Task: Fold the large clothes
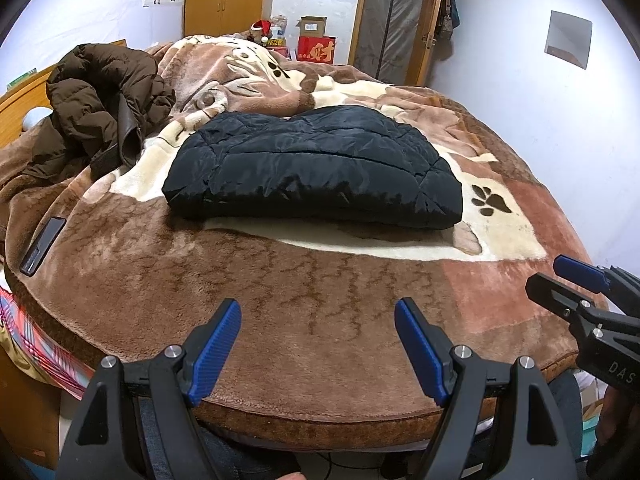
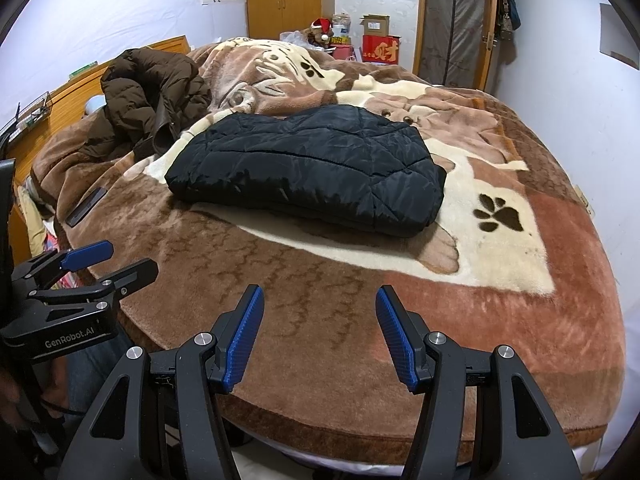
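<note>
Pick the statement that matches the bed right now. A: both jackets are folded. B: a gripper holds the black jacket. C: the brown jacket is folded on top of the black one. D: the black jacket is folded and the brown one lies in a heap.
D: the black jacket lies as a flat folded bundle, while the brown jacket is crumpled beside it.

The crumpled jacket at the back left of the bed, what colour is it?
Dark brown: the crumpled jacket is a puffy quilted one, clearest in the left wrist view.
</note>
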{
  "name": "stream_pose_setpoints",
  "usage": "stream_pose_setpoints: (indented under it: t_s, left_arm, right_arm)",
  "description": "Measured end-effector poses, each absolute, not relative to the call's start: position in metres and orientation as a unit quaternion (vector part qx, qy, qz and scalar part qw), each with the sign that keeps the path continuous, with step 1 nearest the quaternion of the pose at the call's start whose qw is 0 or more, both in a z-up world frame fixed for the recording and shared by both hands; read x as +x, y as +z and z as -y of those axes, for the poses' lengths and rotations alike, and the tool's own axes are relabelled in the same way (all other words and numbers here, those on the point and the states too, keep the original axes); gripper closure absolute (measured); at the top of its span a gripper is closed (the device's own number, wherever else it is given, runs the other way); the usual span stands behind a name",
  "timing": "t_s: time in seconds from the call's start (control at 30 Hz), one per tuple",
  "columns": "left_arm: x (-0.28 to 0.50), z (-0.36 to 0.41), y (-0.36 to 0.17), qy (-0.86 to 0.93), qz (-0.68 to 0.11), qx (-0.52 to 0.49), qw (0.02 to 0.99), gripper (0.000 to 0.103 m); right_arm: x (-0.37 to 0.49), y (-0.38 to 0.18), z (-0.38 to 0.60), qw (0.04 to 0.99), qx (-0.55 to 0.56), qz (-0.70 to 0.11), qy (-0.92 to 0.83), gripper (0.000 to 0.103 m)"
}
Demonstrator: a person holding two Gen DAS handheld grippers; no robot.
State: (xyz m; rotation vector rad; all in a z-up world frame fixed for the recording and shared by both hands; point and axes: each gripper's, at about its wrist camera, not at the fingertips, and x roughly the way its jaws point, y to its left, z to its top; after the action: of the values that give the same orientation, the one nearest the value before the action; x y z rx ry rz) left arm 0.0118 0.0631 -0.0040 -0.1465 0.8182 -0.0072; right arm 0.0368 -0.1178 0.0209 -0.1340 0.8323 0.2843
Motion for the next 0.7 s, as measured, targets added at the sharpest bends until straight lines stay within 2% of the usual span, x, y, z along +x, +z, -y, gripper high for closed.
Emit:
stream_pose_setpoints:
  t_s: [0.7]
  left_arm:
    - [0.0081, -0.0584, -0.0032, -0.008, -0.394, -0.058, 0.917, 0.022]
  right_arm:
    - [0.0345, 0.0203, 0.1186, 0.902, -0.065, -0.403, 0.139, 0.044]
